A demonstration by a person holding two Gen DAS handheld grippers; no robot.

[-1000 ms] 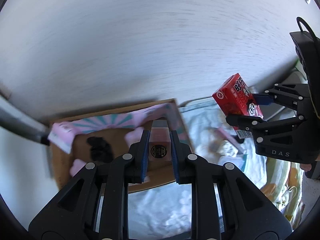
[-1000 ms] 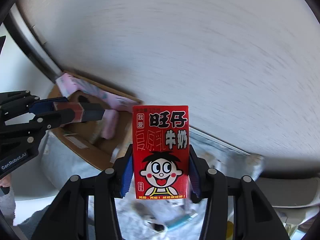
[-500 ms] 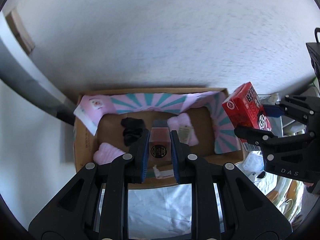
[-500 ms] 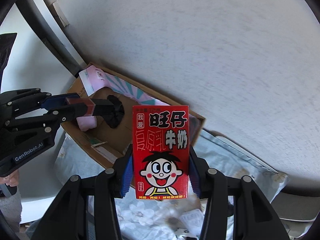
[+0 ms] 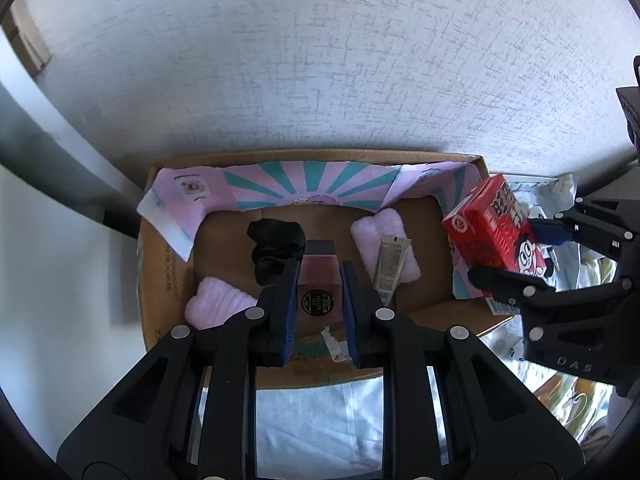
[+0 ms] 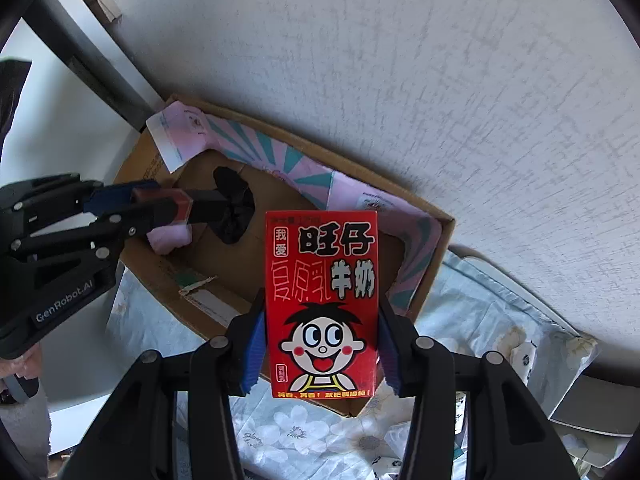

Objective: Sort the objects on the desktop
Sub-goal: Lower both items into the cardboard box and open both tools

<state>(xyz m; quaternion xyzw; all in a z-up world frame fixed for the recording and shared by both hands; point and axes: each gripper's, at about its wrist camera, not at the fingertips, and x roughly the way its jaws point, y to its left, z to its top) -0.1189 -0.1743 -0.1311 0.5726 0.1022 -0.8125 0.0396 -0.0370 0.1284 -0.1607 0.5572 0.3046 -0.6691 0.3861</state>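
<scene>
From the left wrist camera we look almost straight down into the open brown cardboard box (image 5: 432, 312) that sits against the white textured wall (image 5: 320, 60). Only this view shows the whole floor of the box: a crumpled black cloth (image 5: 274, 246), two fluffy pale pink pads, one at the near left corner (image 5: 216, 306) and one toward the right (image 5: 386, 238), and a flat beige sachet (image 5: 390, 268) lying partly on the right pad. A pink paper liner with teal rays (image 5: 296, 186) lines the box's far and right walls.

The left gripper (image 5: 319, 284) is clamped on a small square bottle of reddish liquid with a dark cap (image 5: 318, 270), a round black label on the end facing the camera. It hangs over the middle of the box, pointing steeply down.

The right wrist camera gives us what the left cannot: the full front of the red milk carton with a cartoon boy's face and black Chinese lettering (image 6: 322, 304), pinched at its two sides between the blue pads of the right gripper (image 6: 322, 350). The carton hangs over the box's right end, upright in the jaws. The same view shows the pale blue floral cloth (image 6: 300, 432) under the box, and at the left edge a grey sleeve (image 6: 24, 420) behind the left gripper.
</scene>
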